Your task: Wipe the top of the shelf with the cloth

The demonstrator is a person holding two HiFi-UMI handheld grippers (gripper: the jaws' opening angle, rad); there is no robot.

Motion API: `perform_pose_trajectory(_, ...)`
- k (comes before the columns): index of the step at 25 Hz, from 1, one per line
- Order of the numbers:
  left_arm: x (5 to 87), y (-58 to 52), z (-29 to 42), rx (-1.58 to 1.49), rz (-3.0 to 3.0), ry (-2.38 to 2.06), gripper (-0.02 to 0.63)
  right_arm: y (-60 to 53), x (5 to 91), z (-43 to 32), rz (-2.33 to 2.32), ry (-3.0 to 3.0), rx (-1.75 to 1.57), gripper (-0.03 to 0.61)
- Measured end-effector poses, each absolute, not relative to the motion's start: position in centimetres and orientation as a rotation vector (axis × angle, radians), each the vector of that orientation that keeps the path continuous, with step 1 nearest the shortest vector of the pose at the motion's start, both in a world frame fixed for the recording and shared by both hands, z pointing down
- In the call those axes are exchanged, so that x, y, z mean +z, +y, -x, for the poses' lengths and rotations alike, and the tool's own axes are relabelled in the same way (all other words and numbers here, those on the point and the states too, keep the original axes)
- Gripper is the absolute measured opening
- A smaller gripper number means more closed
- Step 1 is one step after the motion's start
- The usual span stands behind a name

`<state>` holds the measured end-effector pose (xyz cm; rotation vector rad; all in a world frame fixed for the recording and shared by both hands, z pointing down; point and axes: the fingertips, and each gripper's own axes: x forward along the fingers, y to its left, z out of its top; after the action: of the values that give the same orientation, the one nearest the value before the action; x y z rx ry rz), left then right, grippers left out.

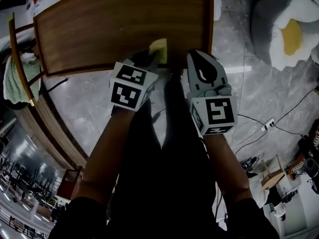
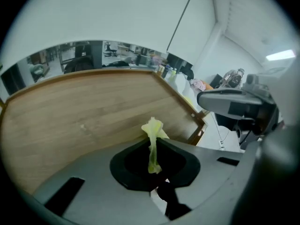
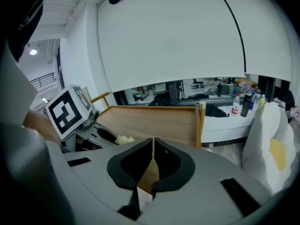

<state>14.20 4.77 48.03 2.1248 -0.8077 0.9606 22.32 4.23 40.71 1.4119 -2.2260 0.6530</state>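
Observation:
The wooden shelf top (image 1: 119, 24) fills the upper middle of the head view. My left gripper (image 1: 149, 55) is shut on a pale yellow-green cloth (image 1: 159, 48), which sticks out past the jaws at the shelf's near edge. In the left gripper view the cloth (image 2: 153, 144) is pinched upright between the jaws over the wood (image 2: 84, 116). My right gripper (image 1: 197, 59) hovers just to the right at the same edge, shut with nothing in it. The right gripper view shows its jaws (image 3: 153, 150) closed, with the cloth (image 3: 123, 139) and left gripper (image 3: 89, 125) at left.
A green-and-white towel (image 1: 17, 76) hangs on the shelf's left rail (image 1: 19, 63). A big white and yellow cushion (image 1: 286, 29) lies on the marble floor at right. Cables and a power strip (image 1: 269, 123) run across the floor. Bottles (image 3: 243, 104) stand on a white ledge beyond the shelf.

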Motion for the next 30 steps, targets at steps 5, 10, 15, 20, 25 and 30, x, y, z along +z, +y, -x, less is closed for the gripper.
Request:
perform_pose_trajectory(5, 48.6, 4.6, -6.8, 0.921, -2.059, -0.876, 0.037, 4.2, 40.9, -15.8, -1.327, -2.260, 0.618, 0.026)
perform_pose_trajectory(10, 49.0, 3.9, 1.3, 0.911, -2.013, -0.970, 0.037, 3.3, 41.1, -9.0, -1.249, -2.303, 0.604, 0.026)
perform_pose_trajectory(15, 49.4, 3.2, 10.5, 0.952, -1.972, -1.055, 0.037, 3.0, 41.6, -2.7, -1.188, -2.325, 0.591, 0.026)
perform_pose_trajectory(20, 49.7, 2.8, 17.7, 0.964, -1.939, -1.107, 0.037, 2.6, 42.3, 2.4, -1.169, -2.339, 0.605, 0.026)
perform_pose_trajectory(25, 49.8, 2.4, 22.9, 0.951, -1.910, -1.165, 0.037, 2.3, 42.8, 6.5, -1.160, -2.351, 0.606, 0.026)
perform_pose_trajectory(30, 49.8, 2.2, 25.0, 0.916, -1.898, -1.204, 0.037, 2.0, 43.2, 8.9, -1.155, -2.361, 0.599, 0.026)
